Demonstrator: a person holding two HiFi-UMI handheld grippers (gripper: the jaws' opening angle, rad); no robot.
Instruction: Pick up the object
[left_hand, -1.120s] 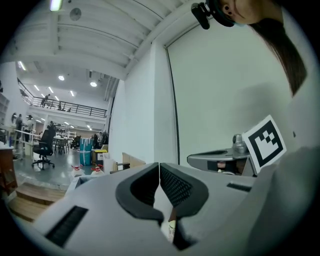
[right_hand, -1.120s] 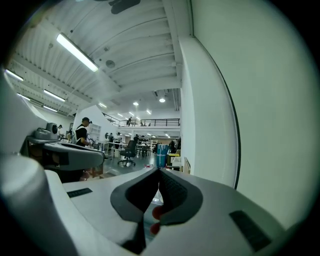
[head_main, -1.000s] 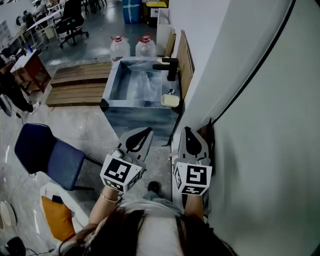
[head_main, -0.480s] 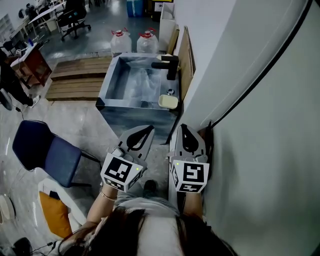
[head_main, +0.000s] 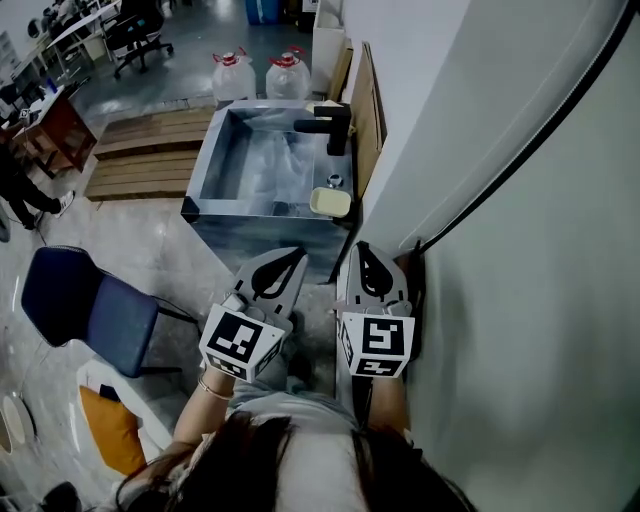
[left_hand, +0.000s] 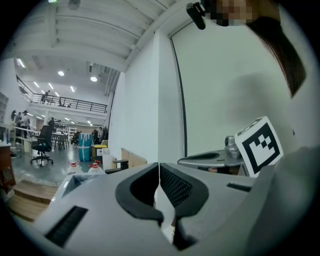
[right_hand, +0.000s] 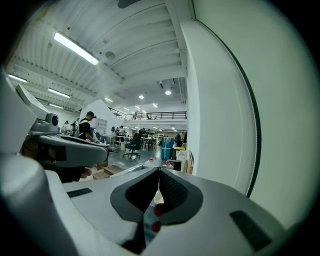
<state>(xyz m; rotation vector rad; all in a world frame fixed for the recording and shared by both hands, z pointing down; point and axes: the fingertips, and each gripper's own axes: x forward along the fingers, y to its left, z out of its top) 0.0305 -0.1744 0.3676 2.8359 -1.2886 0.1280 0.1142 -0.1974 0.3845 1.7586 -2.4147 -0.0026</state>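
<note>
**Both grippers shut and empty, short of the sink**

In the head view the left gripper (head_main: 297, 261) and the right gripper (head_main: 360, 248) are held side by side, near each other, and both point toward 12 o'clock. The left gripper view shows the left gripper's (left_hand: 159, 166) jaws closed tip to tip with nothing between them. The right gripper view shows the same of the right gripper (right_hand: 159, 173): its jaws are pressed together and hold nothing.

At 12 o'clock from the grippers, apart from them, stands a grey sink (head_main: 203, 185) with a black tap (head_main: 326, 124) at its far right side. Which thing the task means cannot be told. A pale yellow block (head_main: 330, 202) lies on the sink's near right corner, at 12 o'clock from the right gripper.

Two water bottles (head_main: 232, 74) with red caps stand beyond the sink. A blue chair (head_main: 92, 308) is at 9 o'clock from the left gripper, and a white wall (head_main: 520, 260) runs at 3 o'clock, just beside the right gripper.
</note>
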